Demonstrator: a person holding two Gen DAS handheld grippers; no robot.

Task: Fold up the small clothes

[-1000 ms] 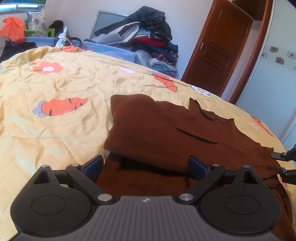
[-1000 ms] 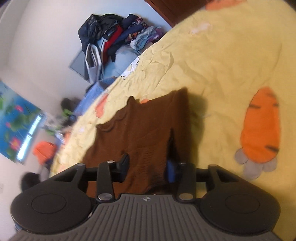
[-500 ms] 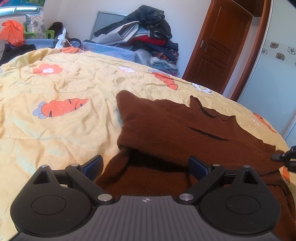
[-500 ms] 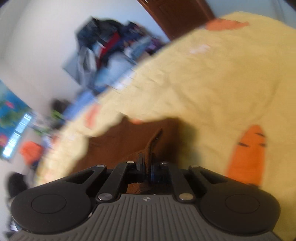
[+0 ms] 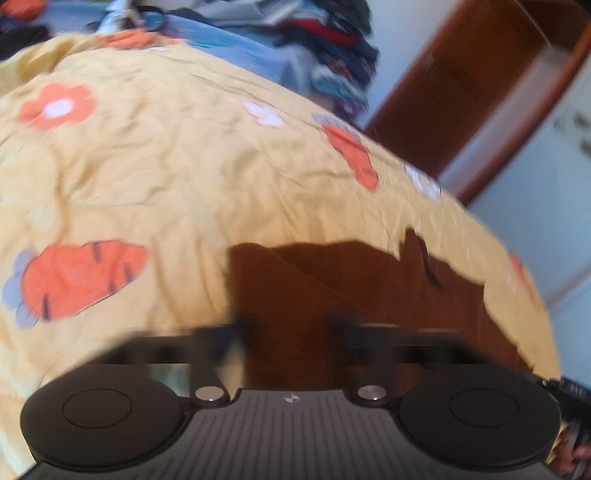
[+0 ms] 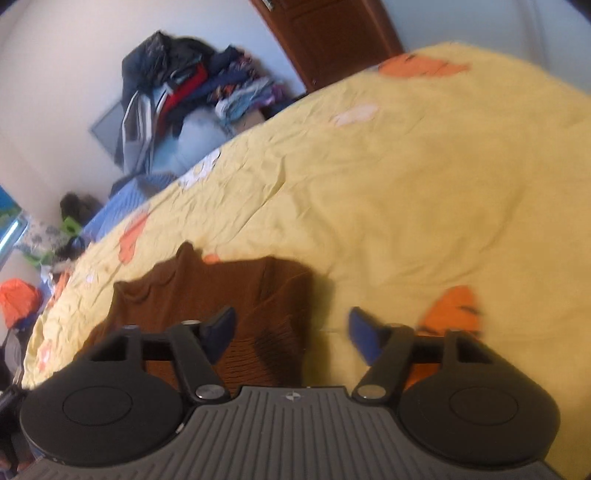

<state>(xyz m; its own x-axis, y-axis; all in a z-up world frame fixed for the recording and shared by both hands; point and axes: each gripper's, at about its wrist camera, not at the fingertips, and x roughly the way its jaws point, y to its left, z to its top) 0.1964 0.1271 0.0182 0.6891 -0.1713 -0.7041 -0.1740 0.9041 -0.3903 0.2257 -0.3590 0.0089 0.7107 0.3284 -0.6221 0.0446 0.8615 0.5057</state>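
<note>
Left hand-held gripper (image 5: 291, 332) is closing its jaws, and the folded brown knitted sweater (image 5: 332, 288) lies directly ahead of it and between its blurred fingers; motion blur hides whether the pads already press on the knit. From this hand-held gripper the sweater stretches forward and to the right, with a small pointed peak of fabric at its far edge. It rests on the bed's yellow quilt with orange carrot and flower prints (image 5: 166, 192), which spreads ahead and to the left.

Right hand-held gripper (image 6: 291, 332) is opening its jaws, the blue-padded fingers (image 6: 221, 328) standing apart. The brown sweater's right edge lies between them, nearer the left finger, with no pad pressing on it. The right finger stands over bare quilt, just before an orange carrot print (image 6: 452, 306). Far beyond both hand-held grippers, a heap of dark and coloured clothes (image 6: 177, 88) sits past the bed, beside a brown wooden door (image 6: 325, 33).
</note>
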